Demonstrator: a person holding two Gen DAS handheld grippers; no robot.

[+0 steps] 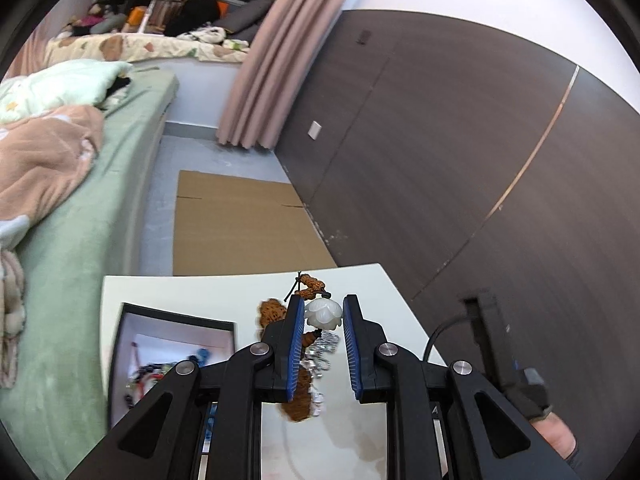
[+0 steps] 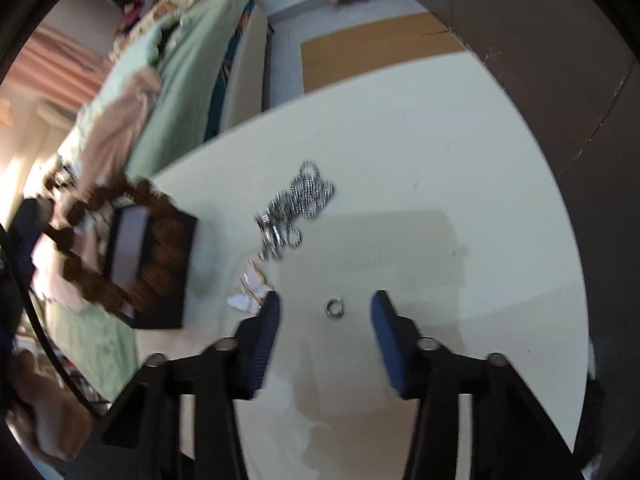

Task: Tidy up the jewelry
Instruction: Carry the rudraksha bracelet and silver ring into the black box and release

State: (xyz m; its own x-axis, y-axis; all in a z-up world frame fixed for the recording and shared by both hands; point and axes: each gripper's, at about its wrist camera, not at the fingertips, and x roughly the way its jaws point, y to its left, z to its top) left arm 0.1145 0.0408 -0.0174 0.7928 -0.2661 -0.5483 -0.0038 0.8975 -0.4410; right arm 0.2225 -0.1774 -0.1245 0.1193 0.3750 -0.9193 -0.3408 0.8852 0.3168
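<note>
**Op:** Table (image 2: 440,152), white, round-edged. My left gripper (image 1: 323,312) is up off it, jaws narrow, pinching a white flower bead (image 1: 323,314) between the blue pads (image 1: 297,344). The bead belongs to a brown bead bracelet (image 1: 298,396), which hangs below the jaws and loops up past the tips.

**Obs:** And the box?

**Op:** Black box (image 1: 132,320), pale lining, sits left of the left gripper on the table edge nearest the green bed (image 1: 80,260). Some jewelry lies in it, blurred; I can't tell the pieces apart. In the right view the bracelet hangs in front of the box.

**Obs:** Right side?

**Op:** Right gripper (image 2: 326,306) points steeply down at the table, jaws apart, nothing pressed. A small silver ring (image 2: 334,306) lies on the table between the tips, touching neither pad. Just beside the left finger lies a white-and-gold piece (image 2: 249,292). Farther up, a heap of silver chain (image 2: 298,208), well apart from the ring.
</note>
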